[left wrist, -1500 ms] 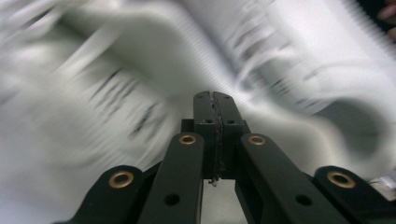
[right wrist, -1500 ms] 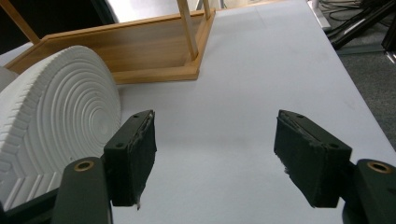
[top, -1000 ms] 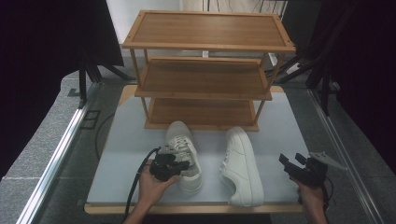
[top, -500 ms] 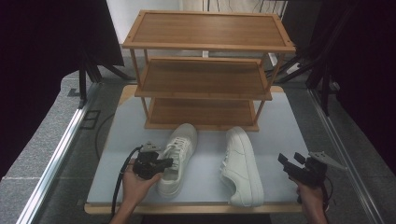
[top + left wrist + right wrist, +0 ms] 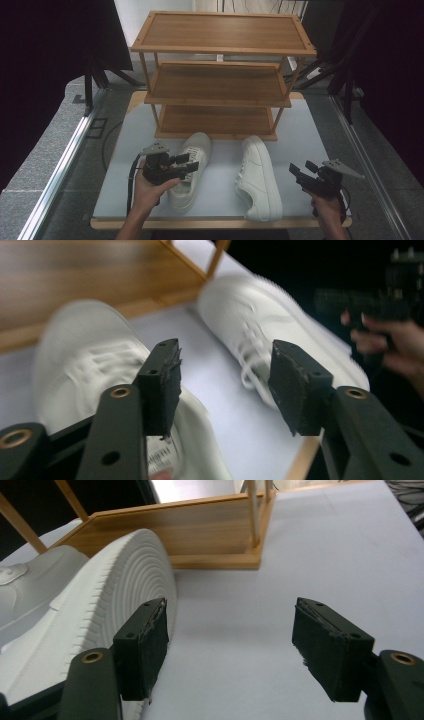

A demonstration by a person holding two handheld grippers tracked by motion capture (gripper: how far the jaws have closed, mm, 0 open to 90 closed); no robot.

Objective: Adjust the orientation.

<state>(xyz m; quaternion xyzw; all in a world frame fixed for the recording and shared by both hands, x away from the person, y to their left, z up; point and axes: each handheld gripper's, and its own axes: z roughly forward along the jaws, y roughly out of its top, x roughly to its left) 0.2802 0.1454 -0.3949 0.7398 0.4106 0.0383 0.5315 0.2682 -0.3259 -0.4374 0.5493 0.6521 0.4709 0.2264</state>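
Black jaws of the left gripper point(image 5: 187, 162) have just been opening and stand apart, empty, above the left white shoe point(image 5: 189, 170) on the table point(image 5: 300, 130). Right gripper point(image 5: 300, 172) gapes beside the right shoe point(image 5: 257, 177), near the wooden rack point(image 5: 220, 75).

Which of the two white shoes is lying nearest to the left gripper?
The left white shoe, angled toward the shelf: the left gripper hovers right over it, open. The right white shoe lies apart, nearer the right gripper.
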